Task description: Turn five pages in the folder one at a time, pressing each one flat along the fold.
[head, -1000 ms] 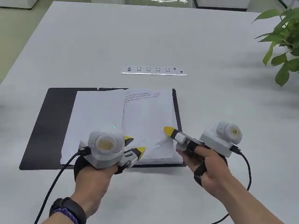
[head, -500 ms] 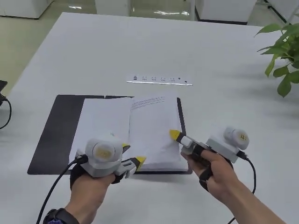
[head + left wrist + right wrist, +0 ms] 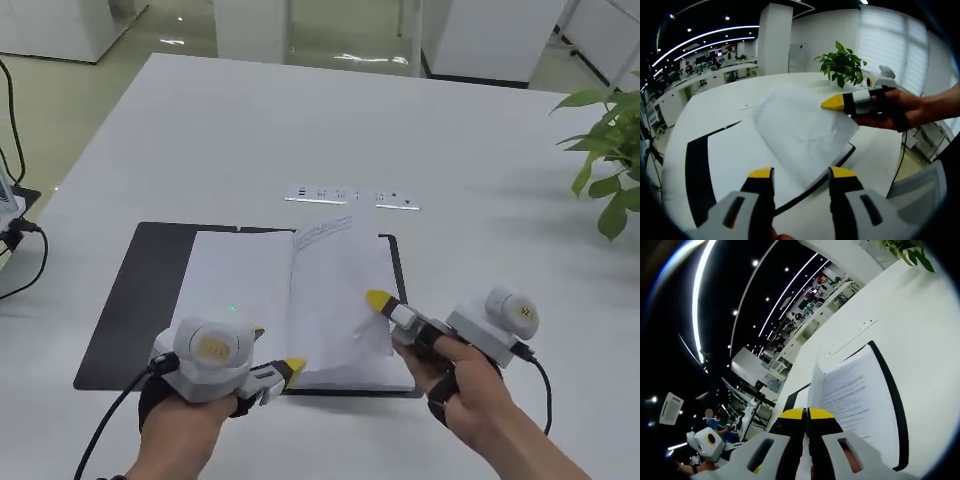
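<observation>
A black folder (image 3: 125, 300) lies open on the white table, with white pages on both sides. My right gripper (image 3: 378, 299) is shut on the lower right corner of a printed page (image 3: 340, 285) and holds it lifted and curved above the right-hand stack. In the right gripper view the closed yellow tips (image 3: 806, 413) pinch that page (image 3: 815, 382) edge-on. My left gripper (image 3: 277, 351) is open at the folder's near edge, close to the fold. From the left gripper view its jaws (image 3: 801, 173) stand apart below the raised page (image 3: 800, 125), with the right gripper (image 3: 834, 103) beyond.
A white power strip (image 3: 352, 196) sits in the table behind the folder. A potted plant (image 3: 610, 150) stands at the far right. Cables (image 3: 22, 245) hang off the table's left edge. Bare table surrounds the folder.
The head camera has tilted up, so the scene sits lower. The right gripper has drawn the page's corner higher and slightly toward the fold. The left gripper has stayed at the near edge.
</observation>
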`<state>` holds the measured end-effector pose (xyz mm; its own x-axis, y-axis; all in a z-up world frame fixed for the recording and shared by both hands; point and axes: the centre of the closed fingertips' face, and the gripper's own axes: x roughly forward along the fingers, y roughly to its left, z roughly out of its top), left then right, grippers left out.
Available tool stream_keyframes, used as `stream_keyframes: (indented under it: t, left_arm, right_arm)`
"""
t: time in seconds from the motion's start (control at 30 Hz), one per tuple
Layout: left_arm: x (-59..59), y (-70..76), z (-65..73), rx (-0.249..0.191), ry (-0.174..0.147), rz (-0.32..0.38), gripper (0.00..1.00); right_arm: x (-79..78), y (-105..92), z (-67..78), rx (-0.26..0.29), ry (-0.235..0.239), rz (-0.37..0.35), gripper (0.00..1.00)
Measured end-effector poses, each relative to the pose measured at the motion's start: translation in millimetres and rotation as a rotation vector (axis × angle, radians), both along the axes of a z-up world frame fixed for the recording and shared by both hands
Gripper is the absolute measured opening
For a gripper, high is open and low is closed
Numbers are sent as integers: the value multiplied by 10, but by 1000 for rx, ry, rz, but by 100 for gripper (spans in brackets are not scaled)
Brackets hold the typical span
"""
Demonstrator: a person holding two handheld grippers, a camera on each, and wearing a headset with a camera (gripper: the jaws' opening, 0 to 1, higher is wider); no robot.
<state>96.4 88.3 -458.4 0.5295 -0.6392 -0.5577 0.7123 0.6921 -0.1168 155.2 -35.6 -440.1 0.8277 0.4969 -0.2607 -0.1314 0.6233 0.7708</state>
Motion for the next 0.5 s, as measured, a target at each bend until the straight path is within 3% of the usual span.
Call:
stream_keyframes:
  t: [0.23, 0.5]
  left_arm:
    - [-16, 199, 57, 4, -8, 8, 45]
    - [91, 439, 197, -10, -31, 32, 47]
  right_arm:
    - [38, 198, 35, 0, -7, 19, 0]
    - [56, 421, 67, 3, -12, 39, 0]
